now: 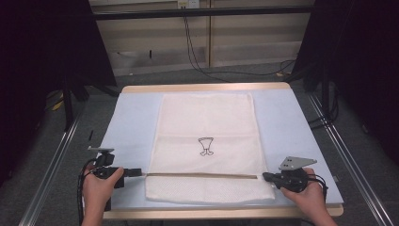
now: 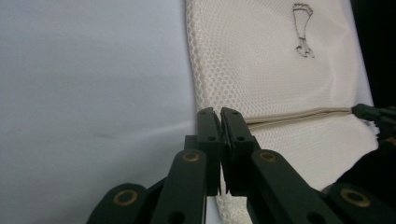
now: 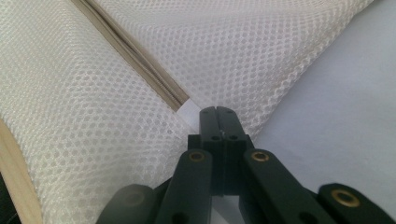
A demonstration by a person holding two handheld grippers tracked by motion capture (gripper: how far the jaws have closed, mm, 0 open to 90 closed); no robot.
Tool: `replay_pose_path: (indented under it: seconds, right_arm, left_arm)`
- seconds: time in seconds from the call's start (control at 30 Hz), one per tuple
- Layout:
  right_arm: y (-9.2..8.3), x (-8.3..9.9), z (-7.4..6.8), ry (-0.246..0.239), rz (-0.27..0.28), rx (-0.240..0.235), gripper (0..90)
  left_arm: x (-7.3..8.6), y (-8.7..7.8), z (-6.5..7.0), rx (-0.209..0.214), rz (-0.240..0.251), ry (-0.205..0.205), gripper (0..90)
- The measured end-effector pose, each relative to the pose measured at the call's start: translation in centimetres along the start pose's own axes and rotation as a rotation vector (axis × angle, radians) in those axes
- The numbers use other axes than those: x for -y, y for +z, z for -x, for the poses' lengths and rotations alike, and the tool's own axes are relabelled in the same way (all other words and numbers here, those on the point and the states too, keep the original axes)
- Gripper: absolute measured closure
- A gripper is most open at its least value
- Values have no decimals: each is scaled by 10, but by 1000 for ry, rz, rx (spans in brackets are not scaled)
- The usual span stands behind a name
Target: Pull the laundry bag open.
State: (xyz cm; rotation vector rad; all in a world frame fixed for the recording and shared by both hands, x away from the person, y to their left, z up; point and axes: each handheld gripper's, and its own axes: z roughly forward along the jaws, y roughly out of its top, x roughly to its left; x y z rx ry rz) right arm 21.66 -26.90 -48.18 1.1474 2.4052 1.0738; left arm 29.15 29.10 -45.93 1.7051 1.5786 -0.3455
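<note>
A white mesh bag [image 1: 207, 117] with a small black drawing [image 1: 205, 146] lies flat on the pale blue table cover [image 1: 134, 122]. A tan zipper [image 1: 202, 175] runs across it near the front edge. My left gripper [image 1: 140, 173] is at the zipper's left end, its jaws pressed together. In the left gripper view the zipper [image 2: 299, 115] runs right into the shut gripper [image 2: 219, 112], which hides the pull. My right gripper [image 1: 266, 176] is at the zipper's right end. In the right gripper view this gripper [image 3: 217, 109] pinches a white tab where the zipper [image 3: 135, 56] ends.
The table's wooden front edge [image 1: 211, 214] lies just below the bag. Metal rails [image 1: 51, 165] run along both sides of the table. Black cables [image 1: 197, 56] lie on the floor beyond the far edge. Bare cover lies left and right of the bag.
</note>
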Motion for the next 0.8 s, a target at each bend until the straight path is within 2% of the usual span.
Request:
replay_pose_path:
  seconds: [0.03,0.13,0.2,0.23,0.27,0.3,0.33,0.37,0.4,0.43,0.47,0.5,0.53,0.57,0.6,0.63,0.67,0.7,0.8]
  right_arm:
    - [0,0,0,1,2,-1,900]
    - [0,0,0,0,3,-1,900]
    - [0,2,2,15,15,-8,900]
    - [0,2,2,24,19,-13,900]
    - [-1,1,3,30,20,-18,900]
    - [-3,1,4,30,30,-13,900]
    - [-3,1,4,30,30,-13,900]
    - [-10,-1,8,25,79,25,789]
    - [-10,-1,8,25,79,25,789]
    - [-17,-3,16,58,135,83,599]
    - [-20,-3,19,69,154,114,570]
    - [-23,-2,22,73,182,143,522]
    - [-23,-2,22,73,182,143,522]
    - [-26,-1,28,106,198,174,413]
    - [-26,-1,28,106,198,174,413]
    - [-28,1,32,134,196,201,364]
    - [-28,1,32,134,196,201,364]
    - [-29,2,35,146,186,216,325]
    - [-29,3,37,152,174,222,301]
  left_arm:
    - [0,0,-1,-4,-3,-14,875]
    - [0,0,0,-5,-1,-8,875]
    - [0,-2,2,-1,-2,0,871]
    - [-1,-4,1,-6,0,24,865]
    - [-1,-4,1,-6,0,24,834]
    - [-1,-11,-1,-38,65,55,727]
    - [-1,-11,-1,-38,65,55,679]
    - [-2,-20,-5,-28,104,36,688]
    - [-2,-20,-5,-28,104,36,662]
    - [-2,-25,-9,-44,158,34,616]
    - [-3,-27,-11,-65,170,50,566]
    - [-3,-27,-12,-108,200,82,492]
    - [-3,-27,-12,-108,200,82,457]
    - [-3,-27,-12,-130,213,96,477]
    - [-4,-27,-12,-132,200,89,477]
    - [-5,-25,-10,-153,209,111,439]
    - [-5,-25,-10,-153,209,111,403]
    - [-6,-23,-9,-172,227,137,367]
    - [-7,-22,-10,-195,226,156,357]
